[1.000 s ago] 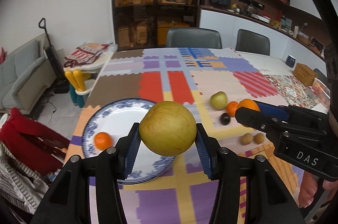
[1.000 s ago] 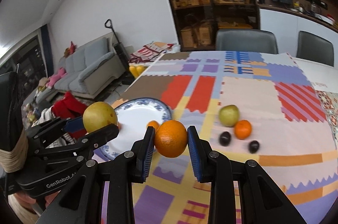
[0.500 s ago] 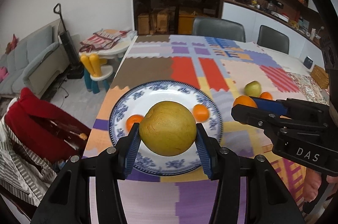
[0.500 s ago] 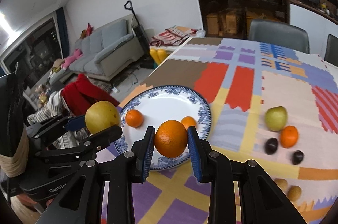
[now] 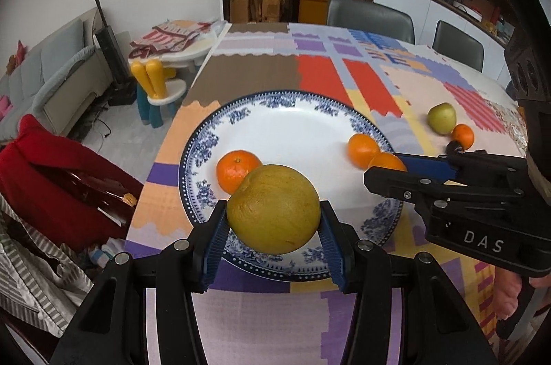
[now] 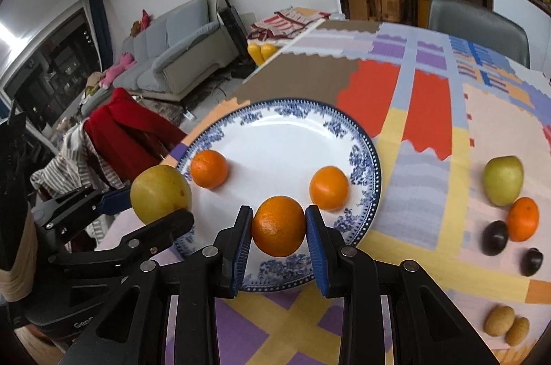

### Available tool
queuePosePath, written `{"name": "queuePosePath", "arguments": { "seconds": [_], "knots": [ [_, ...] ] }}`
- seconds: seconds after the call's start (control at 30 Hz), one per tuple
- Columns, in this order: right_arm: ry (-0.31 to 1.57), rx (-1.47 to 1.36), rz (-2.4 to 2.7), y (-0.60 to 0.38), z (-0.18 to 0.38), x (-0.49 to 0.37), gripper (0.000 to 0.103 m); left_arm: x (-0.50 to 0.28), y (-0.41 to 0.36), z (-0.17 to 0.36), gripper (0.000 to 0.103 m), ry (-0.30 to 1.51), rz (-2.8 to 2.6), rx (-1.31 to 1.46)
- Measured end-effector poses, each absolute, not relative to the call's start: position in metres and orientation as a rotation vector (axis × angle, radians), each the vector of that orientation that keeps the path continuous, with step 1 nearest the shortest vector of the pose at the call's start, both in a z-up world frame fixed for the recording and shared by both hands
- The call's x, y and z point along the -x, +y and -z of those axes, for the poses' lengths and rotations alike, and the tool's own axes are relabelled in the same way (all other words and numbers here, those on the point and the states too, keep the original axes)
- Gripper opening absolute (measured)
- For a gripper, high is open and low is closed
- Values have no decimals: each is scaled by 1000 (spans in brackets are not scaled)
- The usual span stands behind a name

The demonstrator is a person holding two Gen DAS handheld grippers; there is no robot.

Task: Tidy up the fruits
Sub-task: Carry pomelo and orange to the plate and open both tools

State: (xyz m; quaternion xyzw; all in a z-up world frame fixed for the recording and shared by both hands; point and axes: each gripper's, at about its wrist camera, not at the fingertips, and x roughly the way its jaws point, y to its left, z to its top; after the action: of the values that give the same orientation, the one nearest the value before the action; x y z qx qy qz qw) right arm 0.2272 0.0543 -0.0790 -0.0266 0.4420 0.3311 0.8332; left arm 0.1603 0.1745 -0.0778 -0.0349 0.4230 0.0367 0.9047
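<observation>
Both grippers were carrying fruit to the blue-and-white plate [image 5: 377, 216], which lay near the left edge of the patchwork-covered table [image 6: 427, 110]. The left gripper [image 5: 273, 239] was clamped on a large yellow pear [image 5: 273, 208] over the plate's near rim. The right gripper [image 6: 278, 246] was clamped on an orange [image 6: 278, 230], also over the near rim, to the right of the pear. Two mandarins [image 6: 209, 168] already sat on the plate. A green pear [image 6: 502, 179], another mandarin [image 6: 523, 218], two dark plums [image 6: 494, 237] and two kiwis [image 6: 499, 320] remained on the cloth to the right, well apart from the plate.

The step in hand looked like placement. Next, each fruit likely needed lowering onto bare plate, clear of the mandarins, before the jaws let go, or it might roll.
</observation>
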Motion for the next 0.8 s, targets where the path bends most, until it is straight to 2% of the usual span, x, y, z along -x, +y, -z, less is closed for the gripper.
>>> {"name": "queuePosePath", "arguments": {
  "seconds": [0.5, 0.6, 0.67, 0.8],
  "knots": [
    [992, 45, -694, 59, 97, -238, 33, -171, 177, 92, 50, 932, -75, 90],
    [970, 44, -682, 55, 91, -236, 34, -167, 175, 87, 53, 909, -80, 74],
    [947, 56, -670, 52, 85, -232, 37, -163, 173, 79, 59, 881, -97, 59],
    [907, 56, -659, 44, 72, -224, 37, -155, 168, 64, 60, 839, -101, 51]
  ]
}}
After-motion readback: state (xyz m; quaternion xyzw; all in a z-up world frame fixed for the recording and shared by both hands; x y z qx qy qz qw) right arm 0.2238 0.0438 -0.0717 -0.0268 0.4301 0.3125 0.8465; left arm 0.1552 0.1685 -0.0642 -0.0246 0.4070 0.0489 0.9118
